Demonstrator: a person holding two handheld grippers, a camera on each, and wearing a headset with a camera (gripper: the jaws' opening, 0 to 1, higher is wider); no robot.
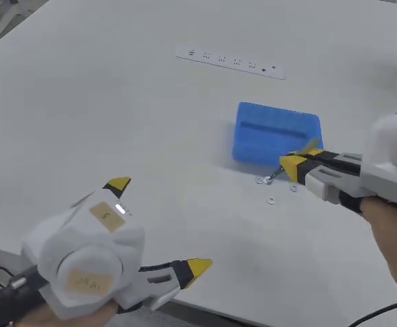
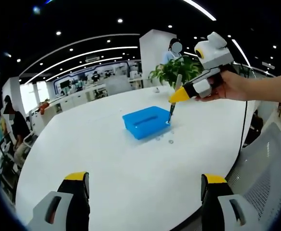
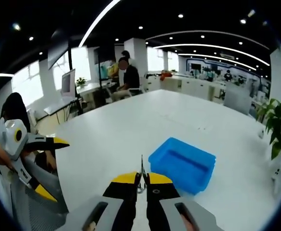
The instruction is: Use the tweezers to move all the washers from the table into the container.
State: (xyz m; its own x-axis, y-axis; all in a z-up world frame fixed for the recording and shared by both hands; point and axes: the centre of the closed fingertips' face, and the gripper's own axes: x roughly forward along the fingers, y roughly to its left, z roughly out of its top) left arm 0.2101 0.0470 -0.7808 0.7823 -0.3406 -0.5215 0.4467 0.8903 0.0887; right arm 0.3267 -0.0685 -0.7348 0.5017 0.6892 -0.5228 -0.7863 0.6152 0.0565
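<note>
Tweezers (image 2: 172, 110) (right tool (image 2: 176, 97)), tips down by washers (image 2: 170, 141)

Looks like a large, bright open-plan office or demo hall. Has a dark ceiling set with recessed spotlights (image 3: 180, 16) and long curved light strips (image 3: 100, 20). Centres on a wide white table (image 2: 130, 159), with a white power strip (image 1: 229, 61) lying towards its far side and a grey mesh office chair (image 2: 268, 173) drawn up at its near edge. Holds rows of white desks (image 3: 198, 86) farther off, a monitor (image 3: 68, 82) on one, and people (image 3: 129, 74) sitting or standing among them. Shows a white square pillar (image 2: 152, 53) beyond the table, a potted green plant (image 2: 171, 70) just beside it, and tall windows (image 3: 82, 62) behind the monitor.
</note>
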